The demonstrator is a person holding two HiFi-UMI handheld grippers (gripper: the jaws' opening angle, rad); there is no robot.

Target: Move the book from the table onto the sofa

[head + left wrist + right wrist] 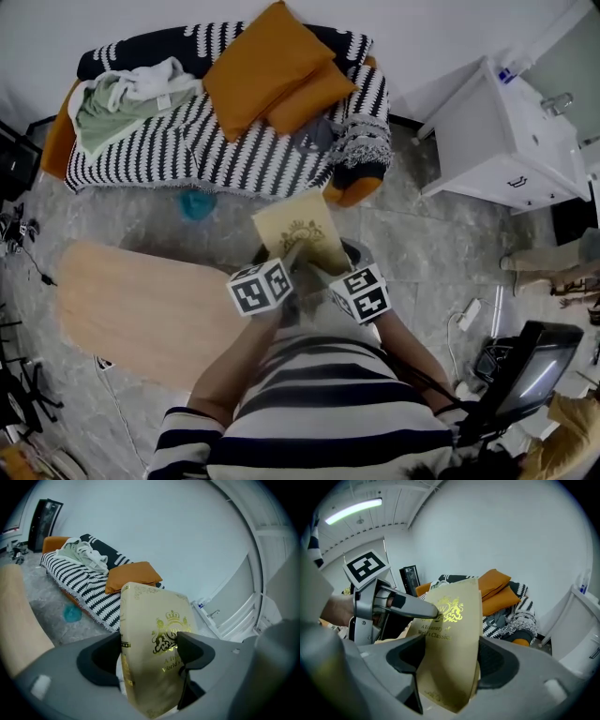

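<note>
Both grippers held the book up, off the tabletop and short of the sofa.

The cream book (302, 232) with gold print on its cover stood nearly upright in the air, over the floor between the end of the wooden tabletop (131, 305) and the front edge of the sofa (225, 155). The left gripper (150, 660) had its jaws clenched on the book's lower part, one on the cover beside the gold crest and the other by the spine. The right gripper (452, 660) grasped the same book from the other side, its jaws pressed to both faces. The sofa wore a black-and-white striped throw, with two orange cushions (272, 70) and a heap of pale clothes (131, 94) on it. A white cabinet (506, 141) stood to the sofa's right.
</note>
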